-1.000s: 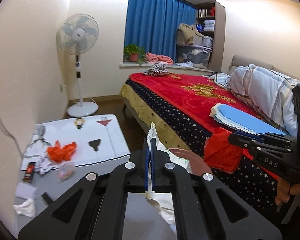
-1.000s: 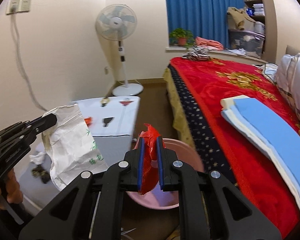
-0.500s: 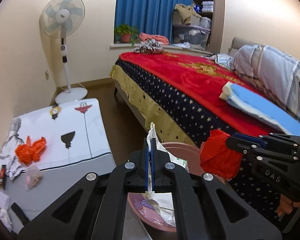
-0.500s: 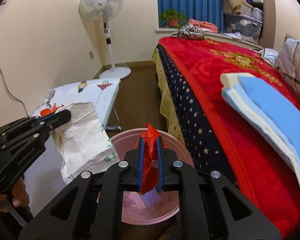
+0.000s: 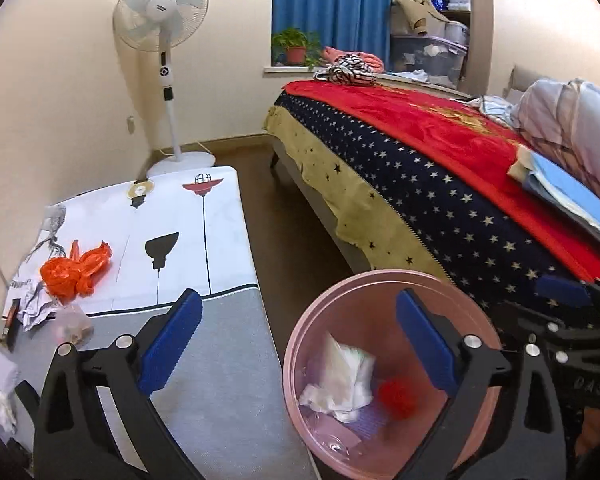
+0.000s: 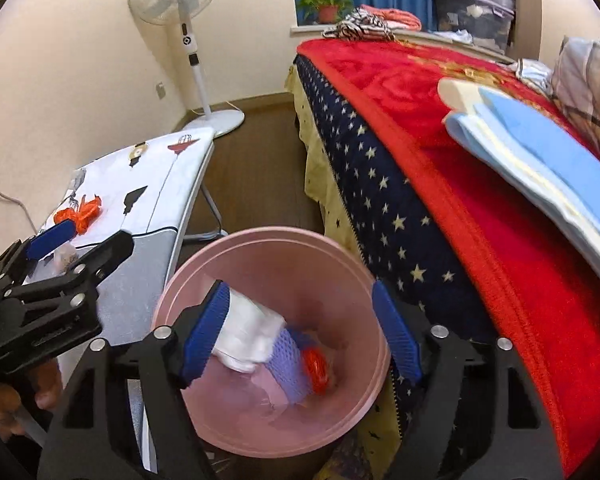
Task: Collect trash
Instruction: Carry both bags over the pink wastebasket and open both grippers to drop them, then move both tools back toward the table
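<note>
Trash sits in the pink bin (image 5: 300, 344) under both your tools: a white crumpled bag (image 5: 346, 380) and a red wad (image 5: 398, 394), both loose at the bottom. Your left hand-held gripper (image 5: 296, 344) has just been opening and stands wide with nothing between the pads. Your right hand-held gripper (image 6: 300, 332) has just been opening too, also wide and empty. At ten o'clock from the bin, an orange bag (image 5: 74, 270) lies on the desk (image 5: 220, 360)
</note>
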Available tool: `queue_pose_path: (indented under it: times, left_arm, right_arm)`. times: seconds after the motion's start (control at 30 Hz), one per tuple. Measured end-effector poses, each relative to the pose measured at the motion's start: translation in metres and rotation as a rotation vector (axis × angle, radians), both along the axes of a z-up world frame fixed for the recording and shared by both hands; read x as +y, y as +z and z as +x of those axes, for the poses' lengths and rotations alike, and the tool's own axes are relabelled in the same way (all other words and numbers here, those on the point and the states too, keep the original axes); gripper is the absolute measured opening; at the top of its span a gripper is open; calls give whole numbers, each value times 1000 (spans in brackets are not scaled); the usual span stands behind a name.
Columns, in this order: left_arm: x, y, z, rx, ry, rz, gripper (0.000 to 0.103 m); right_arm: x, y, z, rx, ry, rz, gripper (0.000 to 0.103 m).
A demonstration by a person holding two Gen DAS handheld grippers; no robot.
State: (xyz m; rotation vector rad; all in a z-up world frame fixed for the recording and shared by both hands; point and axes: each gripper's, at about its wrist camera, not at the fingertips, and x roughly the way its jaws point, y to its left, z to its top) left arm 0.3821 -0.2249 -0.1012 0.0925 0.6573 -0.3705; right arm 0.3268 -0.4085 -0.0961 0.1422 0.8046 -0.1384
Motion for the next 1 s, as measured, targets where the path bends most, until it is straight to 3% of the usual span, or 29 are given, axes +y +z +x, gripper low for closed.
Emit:
queue_pose_path:
  times: [0.17,0.33,0.43,0.57,0.73,1.0]
  left_arm:
    - [22,32,-22,-13,17,-12,95]
    - [66,94,-74,-119,50,-112,95]
    - [103,121,-116,-163,88,-107,95]
    - [144,124,-167,-200,144,-68,95]
    - [193,106,-223,-161,205,-27,95]
    - [247,55,-284,-143,338,-47,95]
  right_arm:
    - [7,40,-16,-59,-1,-23,88]
    - [39,118,-79,-282,24,-12,97]
    - [74,137,-117,-348,52,-6,98]
    - [116,131,-156,-345,120,60,98]
    - [158,100,-194,-307,159,119,98]
    - [211,62,-238,-337,234,-26,98]
